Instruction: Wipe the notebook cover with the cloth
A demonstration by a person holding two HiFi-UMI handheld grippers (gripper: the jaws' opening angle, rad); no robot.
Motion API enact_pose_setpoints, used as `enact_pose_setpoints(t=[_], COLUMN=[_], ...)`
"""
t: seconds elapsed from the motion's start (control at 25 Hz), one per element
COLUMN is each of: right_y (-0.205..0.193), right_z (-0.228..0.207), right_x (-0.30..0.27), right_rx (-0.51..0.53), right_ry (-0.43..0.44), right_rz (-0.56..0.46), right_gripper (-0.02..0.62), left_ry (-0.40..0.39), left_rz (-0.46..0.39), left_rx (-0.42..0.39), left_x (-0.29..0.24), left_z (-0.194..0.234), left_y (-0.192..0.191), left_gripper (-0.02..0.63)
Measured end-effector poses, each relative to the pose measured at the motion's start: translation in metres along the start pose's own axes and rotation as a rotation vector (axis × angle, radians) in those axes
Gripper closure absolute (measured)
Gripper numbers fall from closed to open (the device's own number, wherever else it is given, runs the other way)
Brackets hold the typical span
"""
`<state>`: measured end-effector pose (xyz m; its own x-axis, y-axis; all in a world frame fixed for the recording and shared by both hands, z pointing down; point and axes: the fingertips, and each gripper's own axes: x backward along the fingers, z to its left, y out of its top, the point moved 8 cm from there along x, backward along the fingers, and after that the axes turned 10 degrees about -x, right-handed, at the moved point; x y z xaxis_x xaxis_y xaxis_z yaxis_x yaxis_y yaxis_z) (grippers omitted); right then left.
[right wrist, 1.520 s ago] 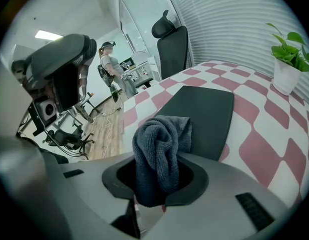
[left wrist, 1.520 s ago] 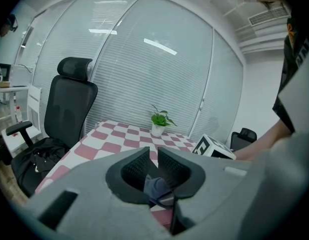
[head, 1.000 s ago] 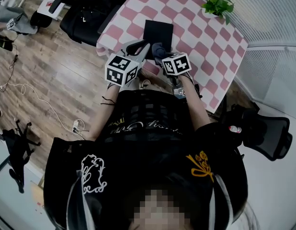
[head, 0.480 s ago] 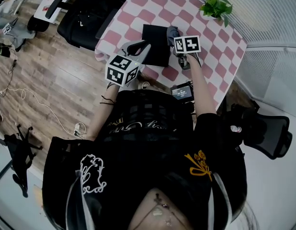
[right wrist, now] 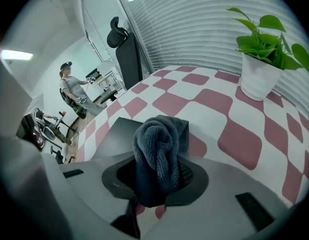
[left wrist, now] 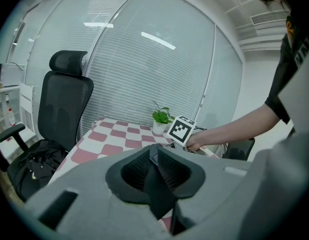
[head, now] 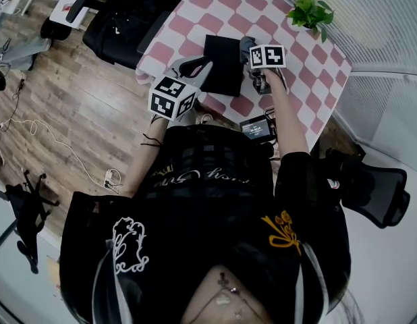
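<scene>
Lately R gripper (right wrist: 159, 181) w/ cloth (right wrist: 159, 141) shifted to notebook (head: 220, 59) right edge.

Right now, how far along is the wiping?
Done: the cloth is gripped in the right gripper. In hand: it is by the right edge of the notebook. Left: wiping across the cover. The left gripper is shut, empty.
</scene>
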<state>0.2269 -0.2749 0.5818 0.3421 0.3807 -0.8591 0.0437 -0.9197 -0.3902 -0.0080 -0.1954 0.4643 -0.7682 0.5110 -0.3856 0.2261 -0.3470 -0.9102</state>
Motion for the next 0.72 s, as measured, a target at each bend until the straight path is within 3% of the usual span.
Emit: enact_pose_setpoints(t=[0.28, 0.72], right_y=[-0.017, -0.077], right_z=[0.002, 0.018], right_x=[0.005, 0.026], right_rx=[-0.034, 0.039], right_ry=[0.003, 0.036], right_rz=[-0.012, 0.008], right_gripper=[0.505, 0.505], left_ry=[-0.006, -0.01], left_rz=[0.002, 0.0], left_rx=[-0.002, -0.002], left_x=[-0.002, -0.003], left_z=[-0.007, -0.032], left_y=[0.0, -0.003], left_gripper=[0.56, 0.56])
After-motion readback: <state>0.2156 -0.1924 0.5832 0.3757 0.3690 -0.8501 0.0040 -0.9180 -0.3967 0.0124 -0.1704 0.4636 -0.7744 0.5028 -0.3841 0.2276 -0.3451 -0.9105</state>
